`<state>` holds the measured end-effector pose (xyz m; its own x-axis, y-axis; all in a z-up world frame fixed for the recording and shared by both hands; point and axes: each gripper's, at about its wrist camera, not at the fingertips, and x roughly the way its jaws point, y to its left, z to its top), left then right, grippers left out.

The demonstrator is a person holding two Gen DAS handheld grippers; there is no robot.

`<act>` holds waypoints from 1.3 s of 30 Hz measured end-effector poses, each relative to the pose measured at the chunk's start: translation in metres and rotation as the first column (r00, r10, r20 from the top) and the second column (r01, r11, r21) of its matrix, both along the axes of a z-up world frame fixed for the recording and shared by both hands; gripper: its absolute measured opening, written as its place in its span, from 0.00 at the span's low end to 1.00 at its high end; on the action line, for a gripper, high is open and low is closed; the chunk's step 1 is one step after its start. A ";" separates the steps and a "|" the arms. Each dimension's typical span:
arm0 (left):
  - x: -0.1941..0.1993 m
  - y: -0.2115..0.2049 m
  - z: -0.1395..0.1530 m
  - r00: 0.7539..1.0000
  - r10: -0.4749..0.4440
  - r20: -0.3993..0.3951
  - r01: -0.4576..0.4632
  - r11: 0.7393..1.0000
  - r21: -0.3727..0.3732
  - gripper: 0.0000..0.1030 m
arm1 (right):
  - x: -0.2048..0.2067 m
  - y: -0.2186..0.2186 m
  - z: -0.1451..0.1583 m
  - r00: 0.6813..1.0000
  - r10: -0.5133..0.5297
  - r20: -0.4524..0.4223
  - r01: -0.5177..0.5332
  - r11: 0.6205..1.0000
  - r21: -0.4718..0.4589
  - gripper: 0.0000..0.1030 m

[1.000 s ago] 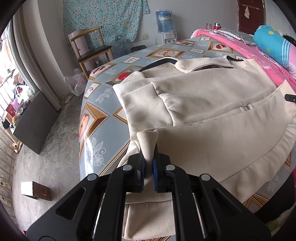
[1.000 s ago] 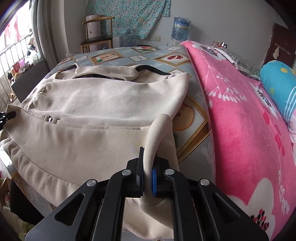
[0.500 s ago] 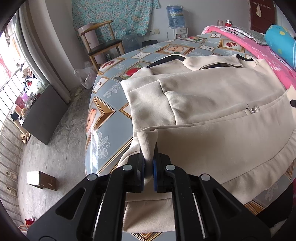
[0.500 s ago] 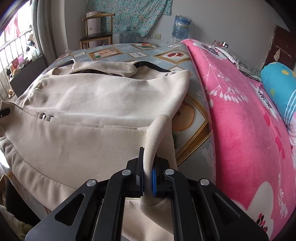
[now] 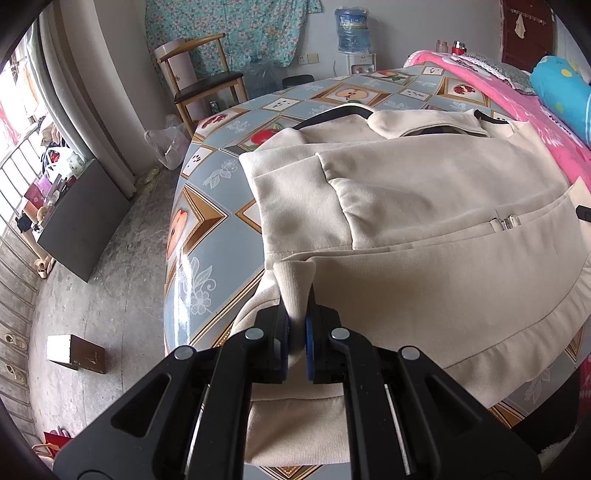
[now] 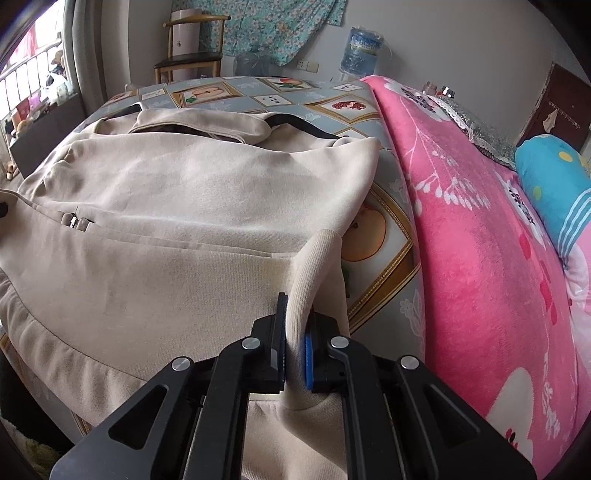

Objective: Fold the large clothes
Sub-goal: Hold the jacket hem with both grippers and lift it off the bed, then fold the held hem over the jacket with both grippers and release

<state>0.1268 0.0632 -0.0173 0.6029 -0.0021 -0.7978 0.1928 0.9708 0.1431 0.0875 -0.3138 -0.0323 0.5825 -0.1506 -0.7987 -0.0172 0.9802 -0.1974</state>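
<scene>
A large beige jacket (image 5: pixel 424 229) lies spread over a bed covered with a fruit-patterned blue cloth (image 5: pixel 207 229). Its collar points toward the far wall and its hem hangs toward me. My left gripper (image 5: pixel 296 332) is shut on a ribbed cuff (image 5: pixel 293 288) at the jacket's left side, near the bed's left edge. The same jacket (image 6: pixel 177 206) fills the right wrist view. There my right gripper (image 6: pixel 294 343) is shut on the other ribbed cuff (image 6: pixel 314 266), which arches up from the jaws at the jacket's right side. A zipper pull (image 6: pixel 75 221) shows on the front.
A pink flowered blanket (image 6: pixel 480 258) and a blue pillow (image 6: pixel 550 184) lie to the right of the jacket. A wooden chair (image 5: pixel 207 85), a water bottle (image 5: pixel 351 29) and a dark cabinet (image 5: pixel 81 218) stand beyond the bed. A small wooden block (image 5: pixel 75 352) lies on the concrete floor.
Both views have shifted a little, so the jacket sits lower and further right in the left wrist view. Both grips on the cuffs are unchanged.
</scene>
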 end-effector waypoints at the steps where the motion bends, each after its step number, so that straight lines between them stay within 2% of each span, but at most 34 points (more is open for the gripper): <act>1: 0.000 0.000 0.000 1.000 -0.001 0.001 0.001 1.000 -0.001 0.06 | -0.001 0.002 0.001 1.000 -0.001 0.005 0.001 1.000 -0.008 0.07; 11: -0.003 0.003 0.002 1.000 -0.010 0.017 0.010 1.000 -0.012 0.06 | -0.023 0.008 0.026 0.998 -0.014 0.066 0.015 1.000 -0.014 0.06; 23: -0.019 0.007 0.013 0.998 -0.006 0.061 0.007 1.000 -0.022 0.06 | -0.051 0.009 0.056 0.988 -0.029 0.151 0.025 0.999 0.025 0.06; 31: -0.064 0.013 0.049 0.974 -0.009 0.227 0.016 0.999 -0.030 0.06 | -0.071 0.005 0.076 0.972 -0.044 0.232 0.031 0.998 0.058 0.06; 39: -0.081 0.016 0.091 0.944 -0.006 0.329 0.024 0.998 -0.049 0.06 | -0.074 0.004 0.102 0.947 -0.037 0.320 0.021 0.998 0.053 0.06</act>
